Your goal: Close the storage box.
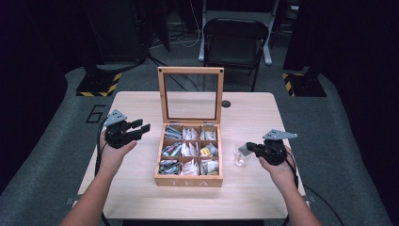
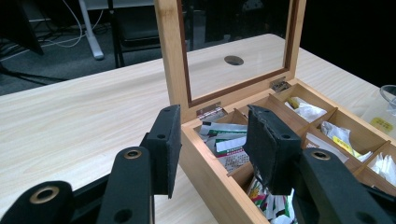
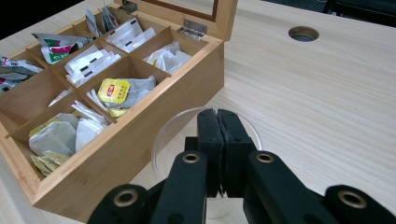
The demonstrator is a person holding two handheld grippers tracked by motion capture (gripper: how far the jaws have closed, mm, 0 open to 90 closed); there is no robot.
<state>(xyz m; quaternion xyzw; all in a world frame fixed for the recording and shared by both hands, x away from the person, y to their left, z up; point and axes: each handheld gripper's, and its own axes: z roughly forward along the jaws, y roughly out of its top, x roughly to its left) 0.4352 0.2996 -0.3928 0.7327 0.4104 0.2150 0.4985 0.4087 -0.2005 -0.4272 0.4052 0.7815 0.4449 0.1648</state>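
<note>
Dark floor, cables and a black folding chair (image 1: 234,40) lie beyond the pale wooden desk (image 1: 141,193). At its middle stands an open bamboo tea box (image 1: 189,181) of bagged teas, glass lid upright. Just right of it, the right hand-held gripper (image 3: 218,122), jaws pressed together, hovers over a clear glass cup (image 1: 240,155), likely delivering a teabag; whether it grips one I cannot tell. Next comes lowering and releasing. The left hand-held gripper (image 2: 211,140) waits, jaws apart, at the box's left.

One high frontward-and-down overview, two close low views from either side, all sharing the tea box (image 1: 188,180) (image 2: 219,191) (image 3: 140,140).
</note>
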